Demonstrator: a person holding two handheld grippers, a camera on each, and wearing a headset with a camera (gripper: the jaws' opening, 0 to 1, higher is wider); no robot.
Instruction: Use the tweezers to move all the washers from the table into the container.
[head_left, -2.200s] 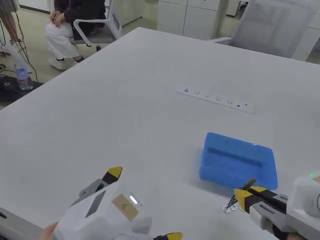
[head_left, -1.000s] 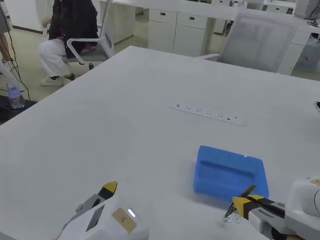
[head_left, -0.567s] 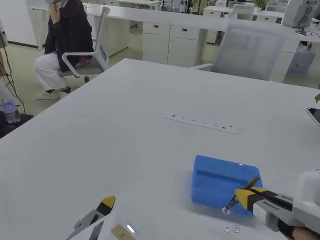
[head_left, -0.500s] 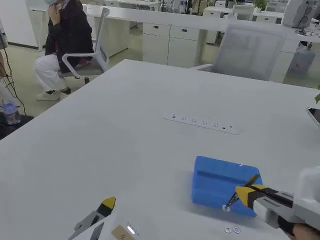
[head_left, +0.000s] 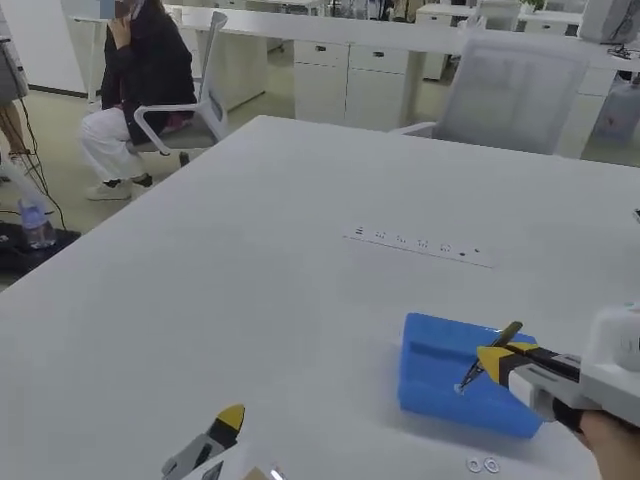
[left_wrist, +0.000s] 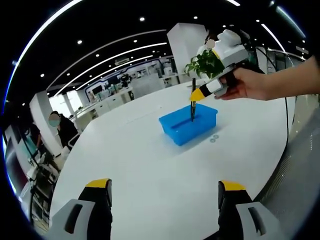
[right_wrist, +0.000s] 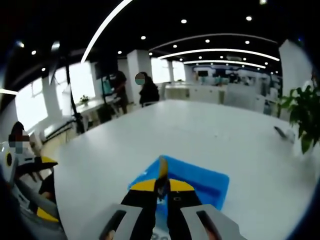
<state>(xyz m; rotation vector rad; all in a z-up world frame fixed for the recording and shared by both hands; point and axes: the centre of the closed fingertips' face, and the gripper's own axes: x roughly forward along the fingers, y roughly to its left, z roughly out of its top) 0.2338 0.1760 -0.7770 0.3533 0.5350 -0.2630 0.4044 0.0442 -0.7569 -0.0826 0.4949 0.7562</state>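
A blue container (head_left: 462, 388) sits on the white table near its right front. My right gripper (head_left: 497, 357) is shut on thin tweezers (head_left: 471, 376), whose tip hangs just over the container's inside. Whether the tip holds a washer is too small to tell. Two washers (head_left: 482, 465) lie on the table in front of the container. In the right gripper view the tweezers (right_wrist: 161, 172) rise from the shut jaws above the container (right_wrist: 202, 184). My left gripper (left_wrist: 165, 186) stands wide open and holds nothing, well back from the container (left_wrist: 189, 123); one yellow-tipped finger (head_left: 229, 418) shows at bottom left.
A flush power strip (head_left: 420, 246) runs across the table behind the container. A grey office chair (head_left: 520, 85) stands at the far edge. A person (head_left: 145, 85) sits on a chair off the far left corner. A potted plant (right_wrist: 302, 112) stands to the right.
My right gripper has lifted the tweezers from beside the washers on the table and carried them up over the blue container. The head camera has also shifted.
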